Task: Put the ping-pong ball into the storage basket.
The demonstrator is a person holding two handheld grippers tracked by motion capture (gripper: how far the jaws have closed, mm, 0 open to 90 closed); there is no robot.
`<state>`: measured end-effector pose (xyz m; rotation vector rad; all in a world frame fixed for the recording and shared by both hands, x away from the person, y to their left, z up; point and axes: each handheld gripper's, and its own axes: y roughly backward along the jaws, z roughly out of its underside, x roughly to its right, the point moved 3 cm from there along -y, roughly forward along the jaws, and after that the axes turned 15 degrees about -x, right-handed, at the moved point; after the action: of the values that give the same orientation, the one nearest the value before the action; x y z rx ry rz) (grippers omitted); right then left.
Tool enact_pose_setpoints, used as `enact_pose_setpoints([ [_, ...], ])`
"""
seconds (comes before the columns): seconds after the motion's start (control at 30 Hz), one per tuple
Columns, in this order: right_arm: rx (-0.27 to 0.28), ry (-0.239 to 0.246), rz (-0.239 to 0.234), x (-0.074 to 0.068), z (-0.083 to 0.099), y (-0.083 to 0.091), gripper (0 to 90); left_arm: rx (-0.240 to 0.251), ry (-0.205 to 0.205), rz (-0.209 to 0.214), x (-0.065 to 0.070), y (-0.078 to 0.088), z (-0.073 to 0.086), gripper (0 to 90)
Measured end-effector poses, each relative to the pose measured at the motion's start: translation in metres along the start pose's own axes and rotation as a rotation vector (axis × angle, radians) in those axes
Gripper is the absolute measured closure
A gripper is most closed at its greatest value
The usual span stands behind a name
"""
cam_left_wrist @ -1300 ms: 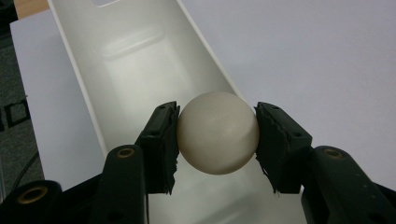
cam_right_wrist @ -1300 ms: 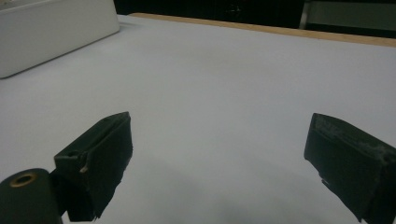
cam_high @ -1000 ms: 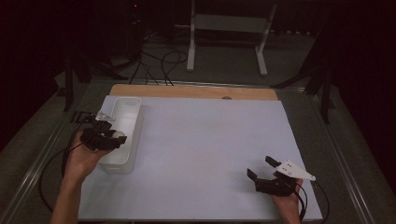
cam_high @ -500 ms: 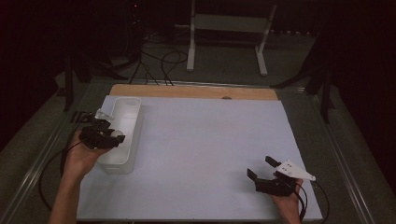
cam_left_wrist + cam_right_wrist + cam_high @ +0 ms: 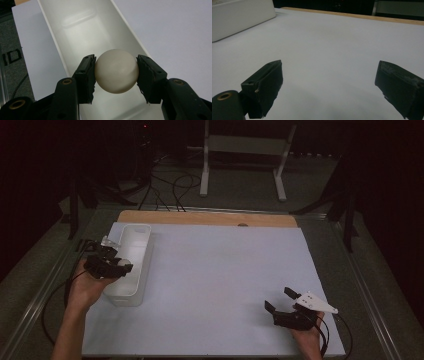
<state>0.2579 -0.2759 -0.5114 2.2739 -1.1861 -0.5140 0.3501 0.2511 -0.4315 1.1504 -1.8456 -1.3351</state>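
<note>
A cream-white ball is clamped between the two black jaws of my left gripper, held over the inside of a long white tray. From above, the left gripper hovers over the tray at the table's left side, and the ball peeks out at its tip. My right gripper rests low near the front right of the white table sheet, jaws wide apart with nothing between them.
A white sheet covers the table, with a wooden strip along its far edge. The tray's corner lies far off to the left of the right gripper. Cables and a metal stand sit on the floor beyond.
The left hand with the ball has shifted slightly over the tray. The right gripper has stayed where it was.
</note>
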Motion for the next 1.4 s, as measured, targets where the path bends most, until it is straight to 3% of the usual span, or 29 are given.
enact_pose_setpoints([
  [0.13, -0.002, 0.001, 0.0, -0.0003, 0.0, -0.0003, 7.4, 0.001, -0.001, 0.001, 0.0005, 0.0003, 0.0, 51.1],
  [0.2, -0.002, 0.001, 0.0, -0.0002, 0.0, -0.0003, 7.3, 0.015, 0.023, -0.006, -0.001, 0.0009, -0.0003, 48.4],
  [0.33, -0.002, 0.001, -0.001, 0.0, 0.0001, -0.0004, 7.3, 0.016, 0.032, -0.015, -0.0001, 0.0015, -0.0016, 15.8],
  [0.47, -0.004, 0.001, -0.001, -0.0005, 0.0, -0.0009, 7.3, 0.012, 0.035, -0.015, 0.0002, 0.0004, -0.0021, 5.3],
  [0.67, -0.004, -0.002, -0.001, -0.0004, 0.0001, -0.0009, 7.3, 0.014, 0.02, -0.003, 0.0017, 0.0001, -0.0025, 1.4],
  [1.4, 0.001, -0.003, -0.002, -0.0004, -0.0002, -0.0002, 7.4, 0.052, -0.002, 0.002, 0.0066, 0.0025, -0.0036, 0.6],
])
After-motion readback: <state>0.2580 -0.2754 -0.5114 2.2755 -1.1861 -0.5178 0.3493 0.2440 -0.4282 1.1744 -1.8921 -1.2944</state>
